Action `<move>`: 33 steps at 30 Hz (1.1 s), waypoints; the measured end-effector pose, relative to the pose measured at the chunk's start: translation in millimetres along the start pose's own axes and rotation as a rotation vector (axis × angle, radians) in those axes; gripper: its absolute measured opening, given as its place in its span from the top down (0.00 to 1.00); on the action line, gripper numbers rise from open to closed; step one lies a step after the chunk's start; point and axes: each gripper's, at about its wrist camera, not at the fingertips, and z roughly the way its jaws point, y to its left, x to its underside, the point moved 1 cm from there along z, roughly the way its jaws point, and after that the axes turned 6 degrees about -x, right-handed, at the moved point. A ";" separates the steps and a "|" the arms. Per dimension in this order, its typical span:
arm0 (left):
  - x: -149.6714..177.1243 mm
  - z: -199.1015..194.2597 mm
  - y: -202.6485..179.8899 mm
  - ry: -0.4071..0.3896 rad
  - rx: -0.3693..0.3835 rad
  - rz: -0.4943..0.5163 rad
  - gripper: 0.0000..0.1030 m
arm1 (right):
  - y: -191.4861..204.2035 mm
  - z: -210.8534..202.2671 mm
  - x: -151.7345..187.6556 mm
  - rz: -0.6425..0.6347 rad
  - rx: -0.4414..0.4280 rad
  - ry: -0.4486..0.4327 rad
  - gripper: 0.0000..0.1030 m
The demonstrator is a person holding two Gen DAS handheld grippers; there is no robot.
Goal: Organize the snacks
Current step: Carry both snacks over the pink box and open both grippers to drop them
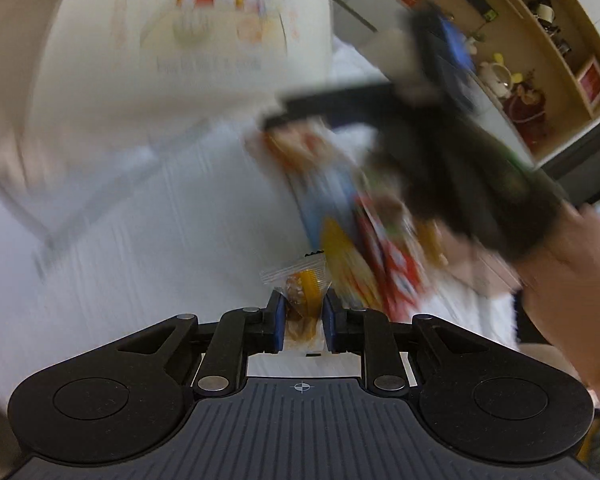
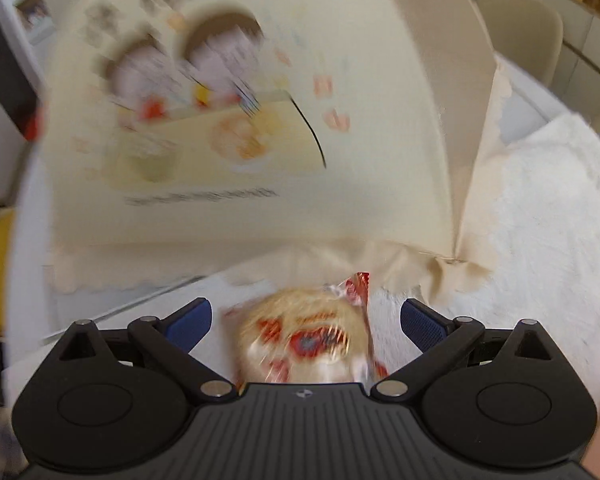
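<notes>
My left gripper [image 1: 302,312] is shut on a small clear-wrapped orange snack packet [image 1: 300,286]. A cream storage box with a cartoon print [image 1: 188,40] stands ahead of it. To its right my right gripper [image 1: 312,108], blurred, hovers over a pile of colourful snack packets [image 1: 352,232]. In the right wrist view my right gripper [image 2: 306,320] is open. A round wrapped cracker with red print [image 2: 312,336] lies between its fingers, apart from both pads. The cream box [image 2: 260,120] fills the view ahead.
A white fluffy cloth [image 2: 540,240] covers the table. A beige cloth [image 2: 480,208] lies under the box. Wooden shelves with ornaments [image 1: 540,40] stand at the back right. A cream chair [image 2: 520,24] stands beyond the table.
</notes>
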 end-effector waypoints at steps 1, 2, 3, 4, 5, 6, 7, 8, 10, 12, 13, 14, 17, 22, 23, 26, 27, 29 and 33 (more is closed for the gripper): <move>12.2 1.4 -2.6 0.022 0.018 -0.015 0.78 | 0.1 6.2 1.5 0.014 -0.013 0.026 0.07; 22.4 4.5 -4.8 0.040 0.033 -0.025 0.78 | 0.7 6.5 4.6 0.037 -0.032 0.034 0.13; 31.2 8.3 -6.7 0.056 0.047 -0.033 0.78 | 2.6 1.5 7.9 0.046 -0.034 0.024 0.14; 37.8 12.8 -8.0 0.072 0.060 -0.043 0.78 | 6.8 -6.9 12.4 0.038 -0.045 0.010 0.15; 42.3 18.3 -9.2 0.087 0.071 -0.054 0.78 | 13.1 -19.8 19.1 0.017 -0.060 -0.006 0.18; 47.1 24.2 -11.4 0.104 0.080 -0.066 0.78 | 18.5 -32.4 26.5 0.000 -0.071 -0.021 0.18; 49.9 30.8 -16.4 0.119 0.084 -0.073 0.78 | 22.4 -45.6 35.4 -0.011 -0.084 -0.030 0.18; 52.6 34.4 -20.3 0.131 0.086 -0.076 0.78 | 27.0 -62.3 48.1 -0.023 -0.112 -0.036 0.18; 55.9 41.6 -32.4 0.150 0.087 -0.058 0.78 | 32.6 -89.0 72.3 -0.037 -0.156 -0.038 0.18; 61.0 42.8 -47.6 0.157 0.097 -0.033 0.78 | 34.0 -117.1 103.1 -0.047 -0.165 -0.037 0.18; 64.4 42.9 -55.3 0.159 0.101 -0.019 0.78 | 35.1 -129.2 118.6 -0.036 -0.160 -0.036 0.18; 69.1 42.1 -65.0 0.162 0.101 -0.004 0.78 | 29.2 -138.9 134.4 -0.019 -0.151 -0.031 0.18; 76.4 48.4 -98.0 0.174 0.103 0.039 0.78 | 3.4 -171.3 186.1 0.043 -0.113 -0.023 0.18; 71.2 43.1 -166.6 0.200 0.144 0.147 0.78 | -45.3 -230.3 266.5 0.170 -0.007 -0.040 0.18; 65.4 43.8 -180.9 0.192 0.162 0.161 0.78 | -56.5 -243.0 279.6 0.186 0.028 -0.056 0.18; 28.6 45.1 -226.3 0.129 0.172 0.201 0.78 | -85.1 -278.0 312.3 0.230 0.066 -0.108 0.18; 13.8 47.8 -241.7 0.103 0.164 0.222 0.77 | -92.1 -287.5 321.4 0.237 0.074 -0.125 0.18; -17.1 63.3 -278.8 0.069 0.150 0.285 0.77 | -105.2 -300.2 335.3 0.255 0.075 -0.160 0.18; -82.3 125.0 -330.8 0.070 0.159 0.265 0.70 | -134.0 -304.9 352.7 0.315 0.044 -0.222 0.18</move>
